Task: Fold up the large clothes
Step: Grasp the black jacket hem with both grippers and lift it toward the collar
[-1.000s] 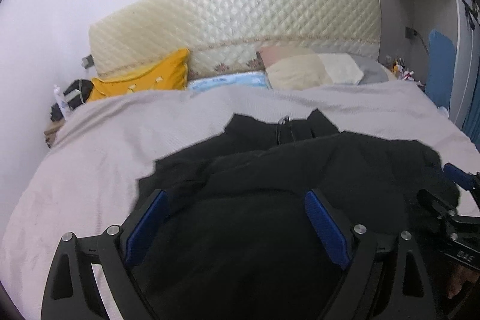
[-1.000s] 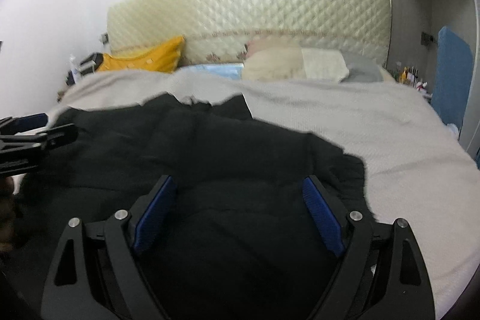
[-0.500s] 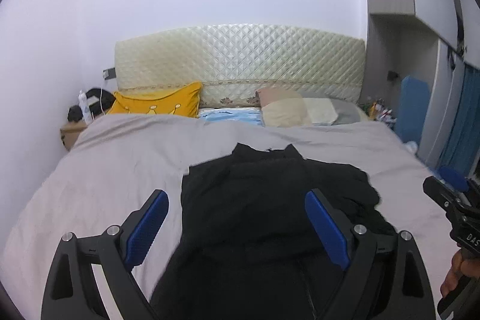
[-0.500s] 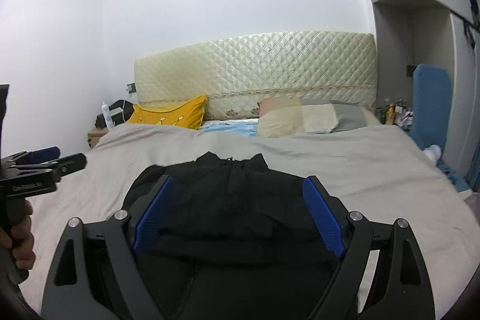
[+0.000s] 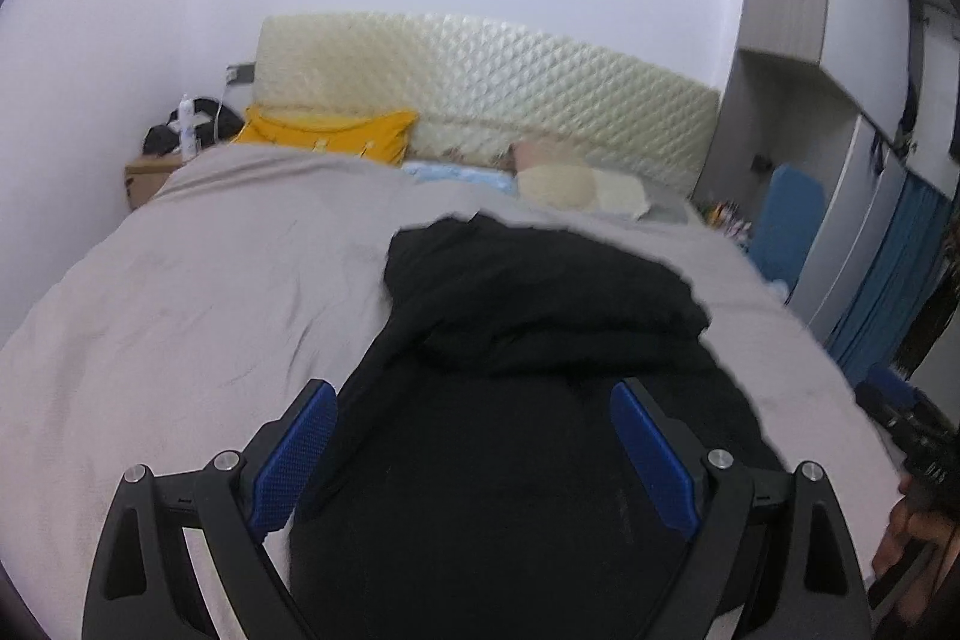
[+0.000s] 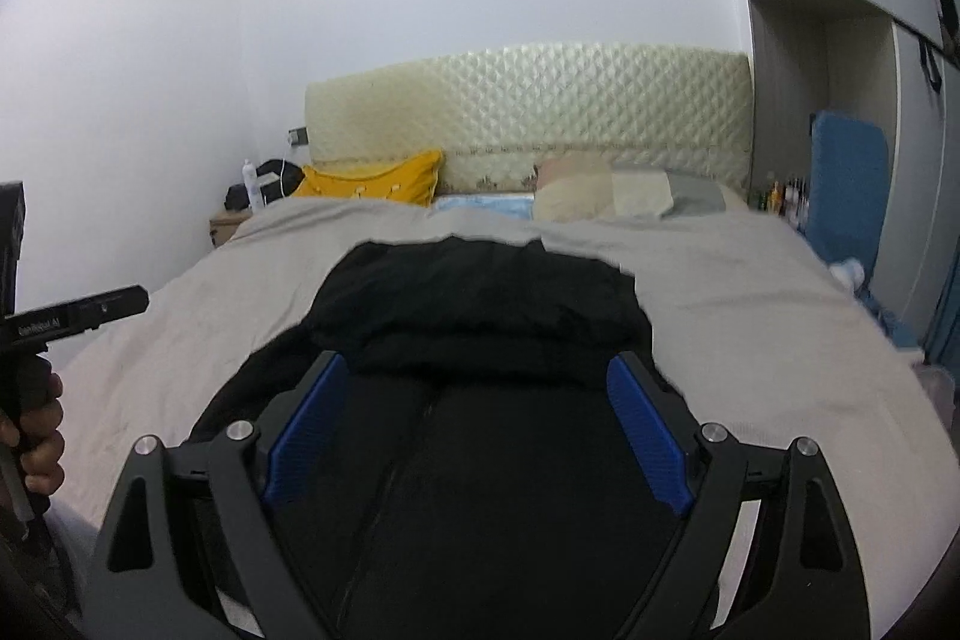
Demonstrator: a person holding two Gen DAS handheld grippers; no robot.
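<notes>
A large black garment [image 5: 528,340] lies spread on the grey bedspread [image 5: 210,280], its far part folded into a thicker bundle. It also shows in the right wrist view [image 6: 480,340], with a zip line running down its near part. My left gripper [image 5: 474,454] is open and empty above the garment's near part. My right gripper [image 6: 474,424] is open and empty above the same near part. Each gripper shows at the edge of the other's view.
A quilted cream headboard [image 6: 540,112] stands at the far end, with a yellow pillow [image 6: 378,181] and pale pillows [image 6: 600,190] before it. A bedside table [image 6: 231,223] with a bottle is far left. Wardrobes [image 5: 840,100] and a blue board [image 6: 846,184] stand on the right.
Both grippers pulled back and up from the garment a second ago, then came a little closer again. Both stayed open. The garment lies as before.
</notes>
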